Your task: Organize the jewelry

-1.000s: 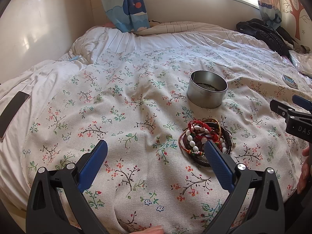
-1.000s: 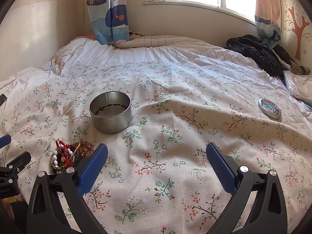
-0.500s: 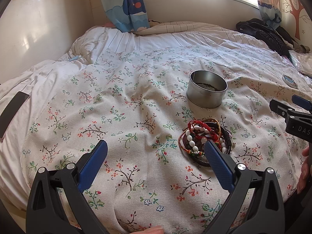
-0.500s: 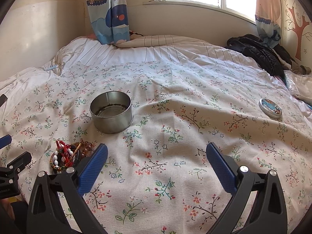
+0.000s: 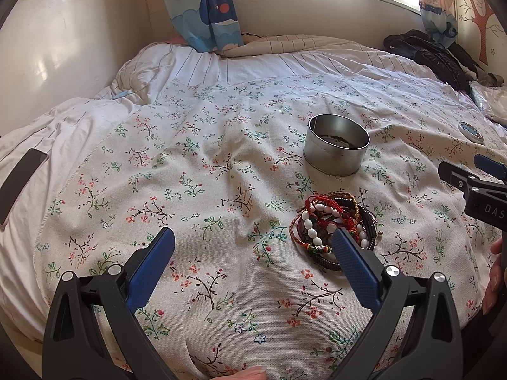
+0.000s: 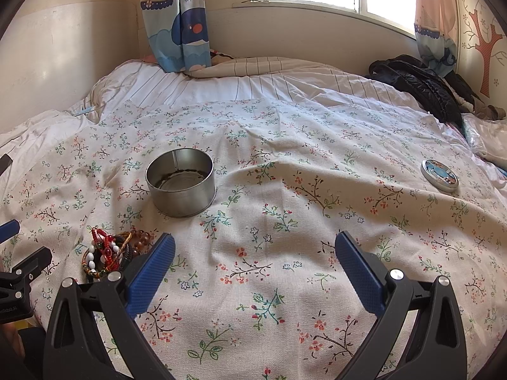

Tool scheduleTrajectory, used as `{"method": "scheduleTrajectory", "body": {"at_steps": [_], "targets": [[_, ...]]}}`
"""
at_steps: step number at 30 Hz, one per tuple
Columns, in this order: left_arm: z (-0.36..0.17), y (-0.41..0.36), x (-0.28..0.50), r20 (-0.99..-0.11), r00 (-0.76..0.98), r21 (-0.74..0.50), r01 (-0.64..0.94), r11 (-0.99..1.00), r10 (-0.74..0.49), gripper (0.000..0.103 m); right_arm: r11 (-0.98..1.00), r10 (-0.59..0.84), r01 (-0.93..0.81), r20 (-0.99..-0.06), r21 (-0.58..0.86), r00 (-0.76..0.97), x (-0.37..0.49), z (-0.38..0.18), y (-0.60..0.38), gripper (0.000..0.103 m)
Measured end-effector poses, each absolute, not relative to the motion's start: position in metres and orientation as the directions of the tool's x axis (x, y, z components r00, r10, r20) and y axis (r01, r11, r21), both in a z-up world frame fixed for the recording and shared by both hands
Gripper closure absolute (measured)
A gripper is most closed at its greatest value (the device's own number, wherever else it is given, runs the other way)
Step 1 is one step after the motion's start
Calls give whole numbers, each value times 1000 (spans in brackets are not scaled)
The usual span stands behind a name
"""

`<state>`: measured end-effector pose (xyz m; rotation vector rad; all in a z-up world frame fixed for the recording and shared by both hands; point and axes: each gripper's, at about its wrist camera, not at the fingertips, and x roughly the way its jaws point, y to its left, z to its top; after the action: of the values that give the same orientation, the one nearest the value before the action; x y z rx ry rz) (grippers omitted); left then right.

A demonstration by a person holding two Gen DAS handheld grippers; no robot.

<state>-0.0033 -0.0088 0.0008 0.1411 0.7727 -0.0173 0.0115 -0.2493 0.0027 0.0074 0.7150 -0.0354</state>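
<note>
A heap of beaded and braided bracelets (image 5: pixel 332 224) lies on the floral bedspread, red, white and brown strands tangled together. Just beyond it stands an open round metal tin (image 5: pixel 336 144), with something dark on its bottom. My left gripper (image 5: pixel 253 243) hovers open near the bedspread, its right finger covering the heap's near edge. In the right wrist view the bracelets (image 6: pixel 107 250) sit at the lower left, beside the left finger of my open right gripper (image 6: pixel 255 247), and the tin (image 6: pixel 180 182) is ahead to the left. Neither gripper holds anything.
The tin's round lid (image 6: pixel 439 175) with a blue picture lies far right on the bedspread. A black jacket (image 6: pixel 418 85) is piled at the back right. A dark phone (image 5: pixel 19 177) rests on the white sheet at the left. Walls and a curtain bound the bed's far side.
</note>
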Motion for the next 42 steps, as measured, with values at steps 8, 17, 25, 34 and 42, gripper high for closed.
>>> {"method": "scheduleTrajectory", "body": {"at_steps": [8, 17, 25, 34, 42], "targets": [[1, -8, -3, -697, 717, 110, 78, 991, 21, 8, 999, 27, -1, -653, 41, 757, 11, 3, -247, 6], [-4, -6, 27, -733, 665, -62, 148, 987, -146, 11, 996, 81, -84, -729, 32, 680, 26, -13, -230, 6], [-29, -33, 70, -785, 602, -14, 221, 975, -148, 51, 988, 137, -40, -722, 150, 678, 27, -13, -255, 6], [-27, -30, 69, -751, 604, -113, 281, 953, -267, 99, 975, 220, -129, -737, 179, 639, 35, -18, -242, 6], [12, -1, 44, -574, 733, -257, 261, 931, -364, 99, 906, 396, -364, -741, 217, 543, 50, -24, -194, 6]]}}
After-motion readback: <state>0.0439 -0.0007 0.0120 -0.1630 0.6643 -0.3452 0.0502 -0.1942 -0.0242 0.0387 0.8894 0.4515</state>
